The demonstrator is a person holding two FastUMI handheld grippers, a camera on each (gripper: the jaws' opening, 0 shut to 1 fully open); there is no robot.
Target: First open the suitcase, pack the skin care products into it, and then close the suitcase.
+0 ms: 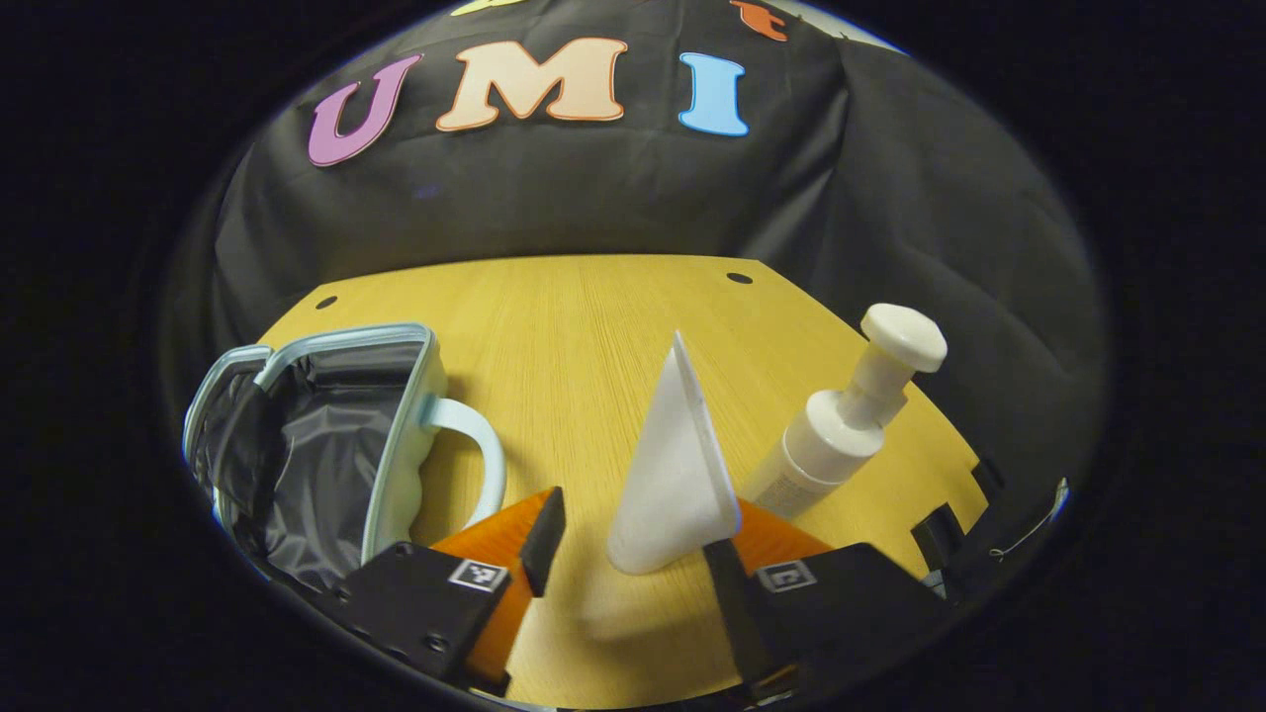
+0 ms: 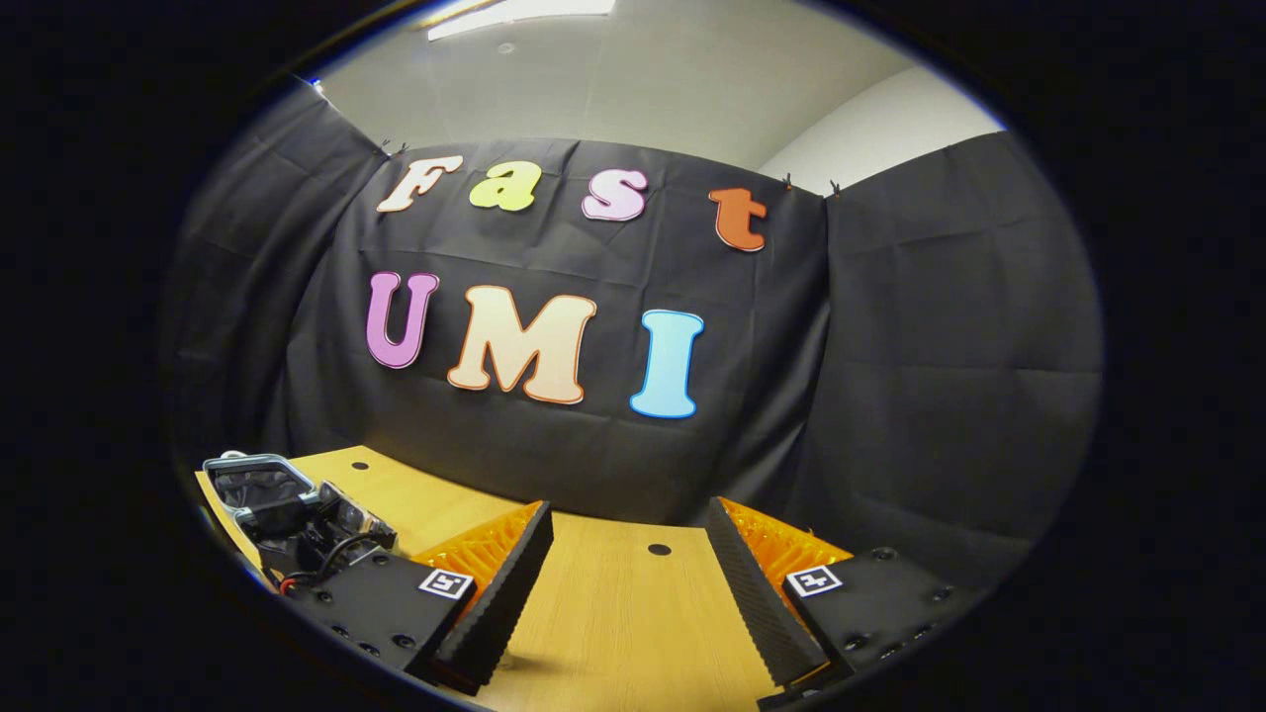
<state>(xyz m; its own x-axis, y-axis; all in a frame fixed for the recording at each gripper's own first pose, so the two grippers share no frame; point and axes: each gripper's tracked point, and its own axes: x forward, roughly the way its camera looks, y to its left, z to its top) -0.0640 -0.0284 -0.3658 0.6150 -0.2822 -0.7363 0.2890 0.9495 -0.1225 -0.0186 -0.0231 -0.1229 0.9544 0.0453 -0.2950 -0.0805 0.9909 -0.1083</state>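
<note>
We are bracketing the tube [image 1: 676,465] at lower centre with spread left tongs [image 1: 633,554], risking tipping it; right tongs [image 2: 628,583] are gaping, idle.

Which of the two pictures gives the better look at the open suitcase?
The left gripper view. There the suitcase lies open on the table, with its dark lining and pale blue handle plain. In the right gripper view it is small at the far left edge, partly behind the other gripper.
</note>
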